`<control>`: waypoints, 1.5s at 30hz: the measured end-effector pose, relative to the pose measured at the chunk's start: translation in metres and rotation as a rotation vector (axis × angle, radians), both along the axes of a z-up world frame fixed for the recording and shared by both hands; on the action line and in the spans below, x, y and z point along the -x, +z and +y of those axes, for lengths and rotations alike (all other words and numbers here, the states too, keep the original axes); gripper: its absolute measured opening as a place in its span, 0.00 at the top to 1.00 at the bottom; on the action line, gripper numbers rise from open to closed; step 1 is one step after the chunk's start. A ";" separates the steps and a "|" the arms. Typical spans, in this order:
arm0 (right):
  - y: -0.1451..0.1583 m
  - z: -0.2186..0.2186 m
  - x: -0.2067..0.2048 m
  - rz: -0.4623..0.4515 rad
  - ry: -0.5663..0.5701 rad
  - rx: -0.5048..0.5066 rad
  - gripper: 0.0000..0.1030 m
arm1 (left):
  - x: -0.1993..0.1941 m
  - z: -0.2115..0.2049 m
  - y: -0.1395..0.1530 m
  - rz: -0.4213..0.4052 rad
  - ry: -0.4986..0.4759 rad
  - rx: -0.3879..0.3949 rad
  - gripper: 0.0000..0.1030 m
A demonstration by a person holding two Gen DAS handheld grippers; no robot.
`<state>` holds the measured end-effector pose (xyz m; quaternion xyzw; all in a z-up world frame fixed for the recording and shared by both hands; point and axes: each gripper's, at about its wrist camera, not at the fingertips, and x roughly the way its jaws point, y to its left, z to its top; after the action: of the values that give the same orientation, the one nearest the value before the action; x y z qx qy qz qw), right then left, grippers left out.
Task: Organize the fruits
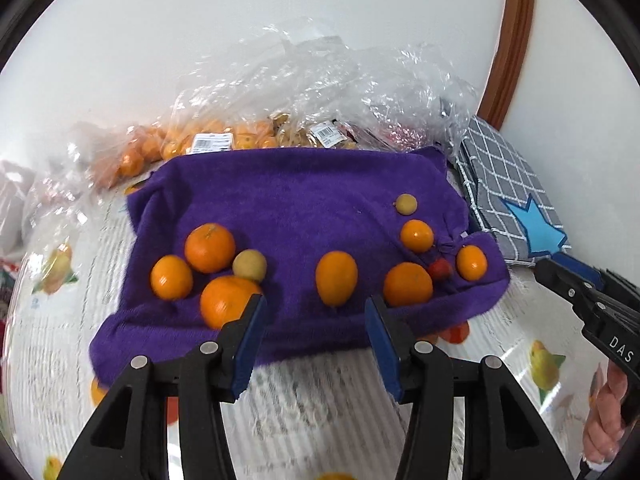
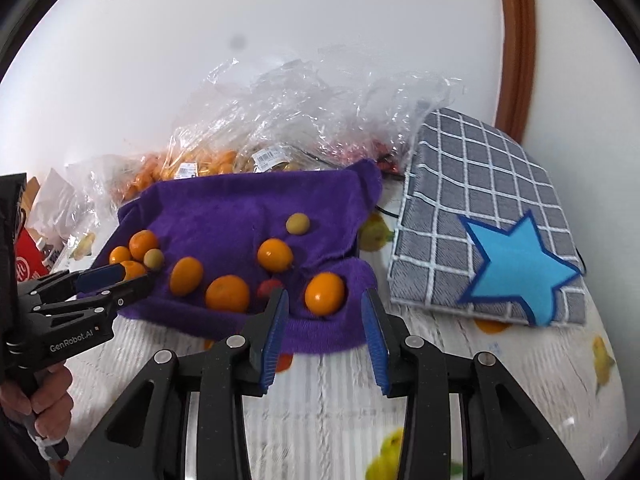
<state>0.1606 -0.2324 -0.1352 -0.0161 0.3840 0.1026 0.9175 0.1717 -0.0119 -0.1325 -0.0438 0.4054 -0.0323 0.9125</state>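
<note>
While both claws are hanging spread and empty over the near edge of the towel (image 1: pixel 280 200), the loose fruit looks like the main risk: nothing is walling it in, so a nudge or a tug on the cloth could send a round piece rolling onto the table (image 1: pixel 320 400). The left gripper (image 1: pixel 316 312) is gaping with no fruit between its pads, a big orange (image 1: pixel 224 300) sitting just at its nine o'clock; a careless close there could bump the orange off the edge. The right gripper (image 2: pixel 324 308) is also standing apart, an orange (image 2: pixel 325 294) lying beyond its tips at twelve o'clock, untouched. A small red fruit (image 2: pixel 269 288) at ten o'clock of that one could get squashed. Clear bags (image 2: pixel 280 120) at twelve o'clock, behind the towel, are holding more oranges; their other contents are too blurred to name. A checked cloth (image 2: pixel 460 200) is lying at two o'clock.
</note>
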 end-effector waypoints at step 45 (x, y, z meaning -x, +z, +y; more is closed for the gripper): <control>0.081 0.022 0.157 -0.120 -0.095 0.048 0.09 | 0.154 0.023 0.094 -0.210 0.078 -0.010 0.19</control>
<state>0.0032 -0.2108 -0.0541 -0.0258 0.3310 0.0487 0.9420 0.0180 0.0109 -0.0382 -0.0514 0.3056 0.0008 0.9508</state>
